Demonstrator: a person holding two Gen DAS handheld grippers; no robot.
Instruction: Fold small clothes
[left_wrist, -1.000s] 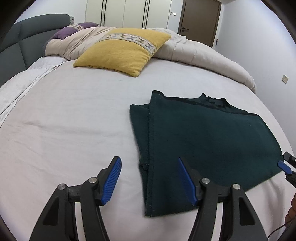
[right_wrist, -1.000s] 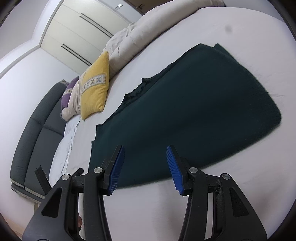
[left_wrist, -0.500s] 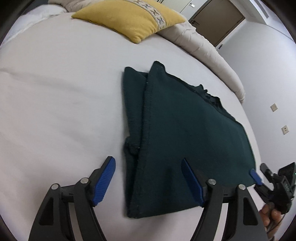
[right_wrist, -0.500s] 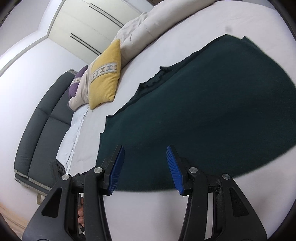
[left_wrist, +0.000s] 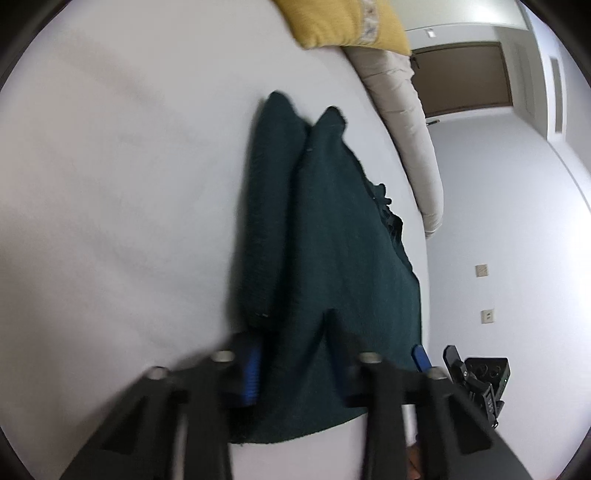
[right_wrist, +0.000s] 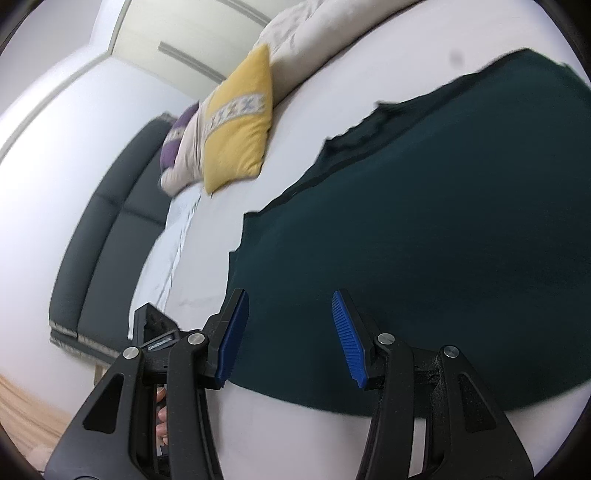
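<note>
Bed (left_wrist: 110, 184): white sheet, carries everything listed. Rolled beige duvet (left_wrist: 406, 122) along the far edge. Dark green knit garment (left_wrist: 332, 258), folded, lying flat near the bed's near edge. Yellow cushion (right_wrist: 240, 125) with a patterned band, towards the headboard end.

Left gripper (left_wrist: 295, 373): jaws have just been closing; the garment's near corner sits bunched between the blue pads, pinched. Right gripper (right_wrist: 290, 339): jaws spread, poised over the garment's near hem, gripping nothing.

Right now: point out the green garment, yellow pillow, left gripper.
green garment (left_wrist: 343, 258), left wrist view, middle of top layer
yellow pillow (right_wrist: 236, 136), right wrist view, plain face
left gripper (left_wrist: 295, 358), left wrist view, between its fingertips
</note>
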